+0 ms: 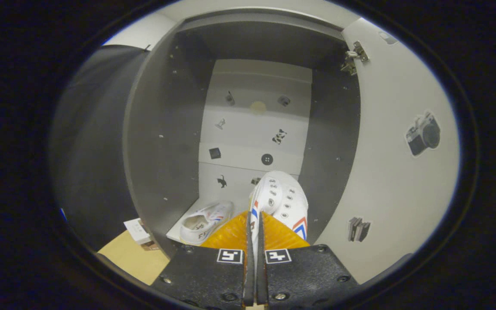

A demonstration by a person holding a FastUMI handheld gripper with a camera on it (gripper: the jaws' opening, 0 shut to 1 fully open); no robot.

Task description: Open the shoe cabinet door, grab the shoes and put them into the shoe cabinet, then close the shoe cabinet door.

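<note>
The hand-held gripper (255, 234) has its two fingers drawn nearly together, pinching the thin side wall of a white shoe (283, 202) by its collar, so the shoe hangs off the fingertips with its toe pointing ahead into the shoe cabinet (162, 129). Gripping the edge of the opening makes sense: a canvas rim is thin enough to fit between the fingers, and held that way the shoe can be carried toe-first straight through the opening.

The cabinet door (394, 163) stands swung wide open to the right of the fingers, on its hinge (353, 56), which leaves the whole opening free for the carry. Inside, ahead and to the left of the fingers, a second shoe (205, 221) lies on the cabinet's pale floor, its opening facing up. It sits toward the left wall, so I would judge the space on the right is meant for the held one.

The held shoe is a white canvas lace-up, with metal eyelets in two rows down the front and a red-and-blue stripe on its side. It looks light and soft, likely to sag a little from a one-sided pinch. The shoe on the floor seems to match it, with the same white canvas and coloured stripes.

The door still has to be shut afterwards.
</note>
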